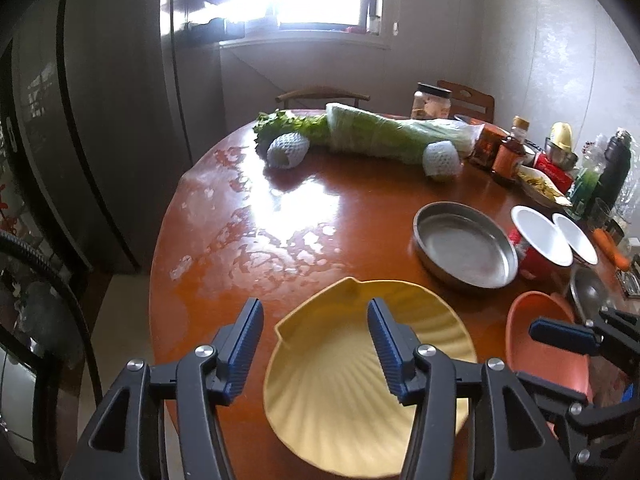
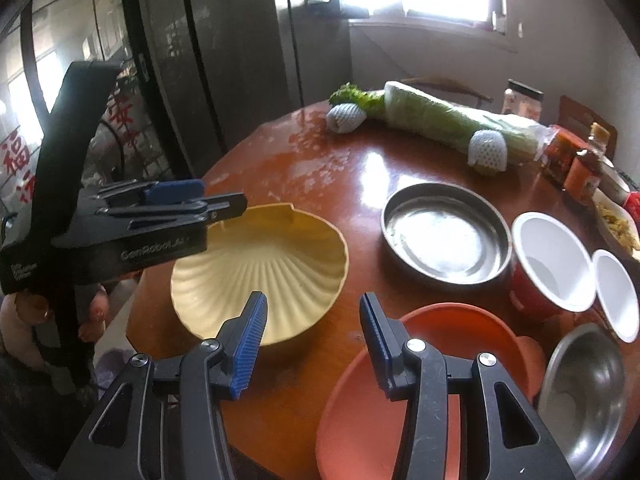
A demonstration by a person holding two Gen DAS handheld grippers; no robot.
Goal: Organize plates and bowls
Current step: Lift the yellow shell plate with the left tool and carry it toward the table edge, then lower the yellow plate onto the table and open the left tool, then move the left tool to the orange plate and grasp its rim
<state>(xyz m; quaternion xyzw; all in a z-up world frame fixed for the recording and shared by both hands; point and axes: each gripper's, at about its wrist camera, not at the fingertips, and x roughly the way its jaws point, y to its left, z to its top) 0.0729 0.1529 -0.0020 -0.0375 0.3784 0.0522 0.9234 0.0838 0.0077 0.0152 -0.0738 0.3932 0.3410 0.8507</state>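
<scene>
A yellow shell-shaped plate [image 1: 340, 380] [image 2: 260, 264] lies at the near edge of the round brown table [image 1: 280, 220]. My left gripper [image 1: 314, 306] [image 2: 216, 198] hovers over its left rim, open, one finger outside the plate and one above its inside, touching nothing. To the right lies an orange plate [image 1: 540, 308] [image 2: 472, 332]. My right gripper [image 2: 313, 300] [image 1: 576, 328] stands open at its left rim, with bare table showing between the pads. Behind are a round steel pan [image 1: 464, 248] [image 2: 444, 236], two white-lined bowls [image 2: 552, 264] [image 2: 616, 292] and a small steel bowl [image 2: 580, 392].
A wrapped cabbage [image 1: 392, 132] and two foam-netted fruits lie at the table's far side. Jars, bottles and food crowd the right edge [image 1: 552, 160]. A dark fridge [image 1: 100, 120] stands left of the table. A hand [image 2: 92, 312] grips the left tool's handle.
</scene>
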